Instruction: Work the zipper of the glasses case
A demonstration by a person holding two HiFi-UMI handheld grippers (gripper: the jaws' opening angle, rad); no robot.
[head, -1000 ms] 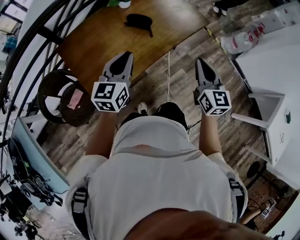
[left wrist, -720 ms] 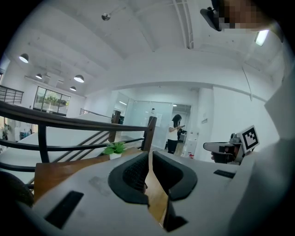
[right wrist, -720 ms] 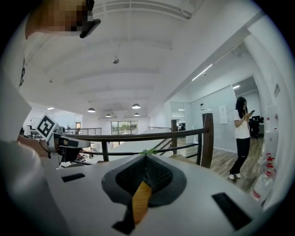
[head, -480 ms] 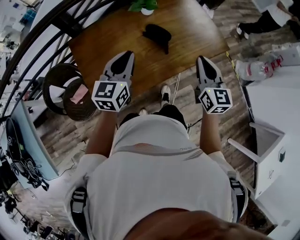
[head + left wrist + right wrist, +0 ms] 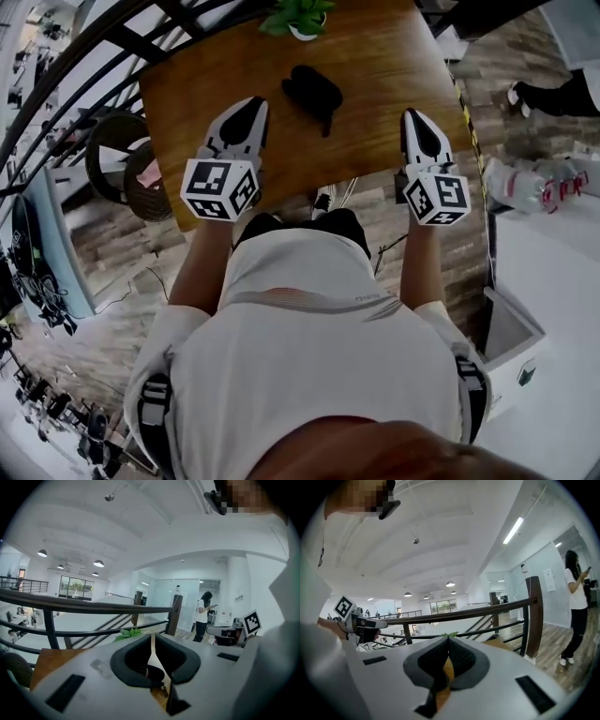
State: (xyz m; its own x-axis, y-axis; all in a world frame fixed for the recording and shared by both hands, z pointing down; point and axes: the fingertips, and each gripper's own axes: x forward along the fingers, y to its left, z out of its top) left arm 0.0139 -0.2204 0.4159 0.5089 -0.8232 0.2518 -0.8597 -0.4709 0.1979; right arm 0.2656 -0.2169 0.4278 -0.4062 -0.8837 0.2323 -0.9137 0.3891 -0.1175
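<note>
A black glasses case (image 5: 313, 89) lies on the brown wooden table (image 5: 375, 66), its pull strap trailing toward me; a sliver of the black glasses case (image 5: 153, 671) shows through the jaw gap in the left gripper view. My left gripper (image 5: 251, 103) hovers over the table's near left part, shut and empty, a short way left of the case. My right gripper (image 5: 413, 116) hovers at the near right, also shut with nothing held. Both tips point toward the far side of the table.
A small potted plant (image 5: 300, 17) stands at the table's far edge, just beyond the case. A dark railing (image 5: 93, 604) runs behind the table. A round stool (image 5: 127, 169) stands left of it, a white cabinet (image 5: 553, 281) on the right. A person (image 5: 204, 616) stands far off.
The view has shifted forward: table and case now sit closer beneath my grippers, which have come over the table's near edge. Both stayed shut.
</note>
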